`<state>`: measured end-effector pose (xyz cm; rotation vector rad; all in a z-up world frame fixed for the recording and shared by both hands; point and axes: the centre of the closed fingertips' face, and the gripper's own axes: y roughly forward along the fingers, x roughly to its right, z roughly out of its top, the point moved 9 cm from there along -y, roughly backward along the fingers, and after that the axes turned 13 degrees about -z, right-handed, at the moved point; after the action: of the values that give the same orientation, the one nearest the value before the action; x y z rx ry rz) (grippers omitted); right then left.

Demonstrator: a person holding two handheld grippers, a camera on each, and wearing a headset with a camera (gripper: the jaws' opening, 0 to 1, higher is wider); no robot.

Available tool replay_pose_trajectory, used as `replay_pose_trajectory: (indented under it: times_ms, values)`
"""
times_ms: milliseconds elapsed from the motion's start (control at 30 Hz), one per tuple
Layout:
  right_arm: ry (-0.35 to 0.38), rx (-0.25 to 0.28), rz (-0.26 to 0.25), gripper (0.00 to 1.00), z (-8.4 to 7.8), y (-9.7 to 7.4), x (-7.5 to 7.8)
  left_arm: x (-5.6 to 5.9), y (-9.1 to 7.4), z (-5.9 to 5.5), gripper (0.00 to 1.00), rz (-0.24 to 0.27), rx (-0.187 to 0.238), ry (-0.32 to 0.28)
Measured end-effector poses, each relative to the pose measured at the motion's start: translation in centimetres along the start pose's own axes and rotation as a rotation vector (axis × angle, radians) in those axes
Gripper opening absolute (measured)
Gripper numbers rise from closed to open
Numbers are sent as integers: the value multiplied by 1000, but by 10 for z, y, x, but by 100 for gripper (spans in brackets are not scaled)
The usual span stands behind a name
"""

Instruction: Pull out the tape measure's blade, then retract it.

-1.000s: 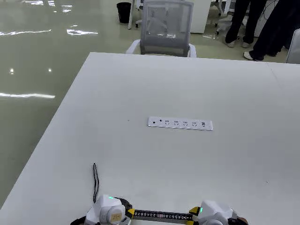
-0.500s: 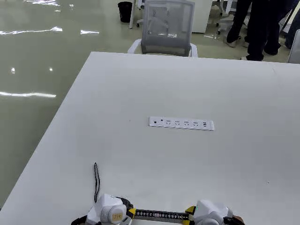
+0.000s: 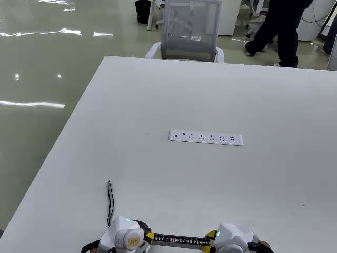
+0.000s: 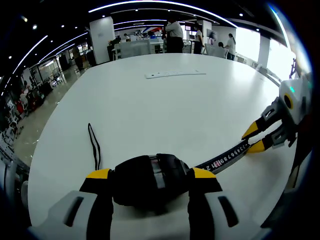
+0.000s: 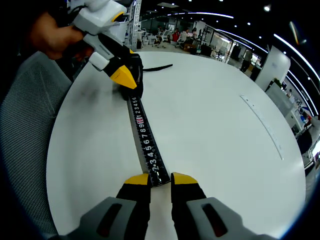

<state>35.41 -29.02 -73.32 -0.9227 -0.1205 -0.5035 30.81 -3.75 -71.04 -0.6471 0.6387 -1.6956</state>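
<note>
Clamping the tape measure (image 4: 161,189) in our left tongs (image 4: 150,176), we pinch its extended blade (image 5: 146,145) tip in our right tongs (image 5: 160,179).

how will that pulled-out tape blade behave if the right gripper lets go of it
Probably springy: the blade runs straight from the case to the right gripper, so it would likely snap back in. It looks thin, so pushed endwise it may buckle.
</note>
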Motion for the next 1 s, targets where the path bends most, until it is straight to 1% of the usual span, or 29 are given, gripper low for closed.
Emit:
replay_pose_trajectory:
  times_ms: [633, 1000]
  values:
    - [-14, 8, 13, 13, 8, 2, -5, 2, -1, 0, 57, -2, -4, 2]
    - [-6, 11, 18, 13, 13, 9, -8, 3, 0, 1, 57, -2, -2, 5]
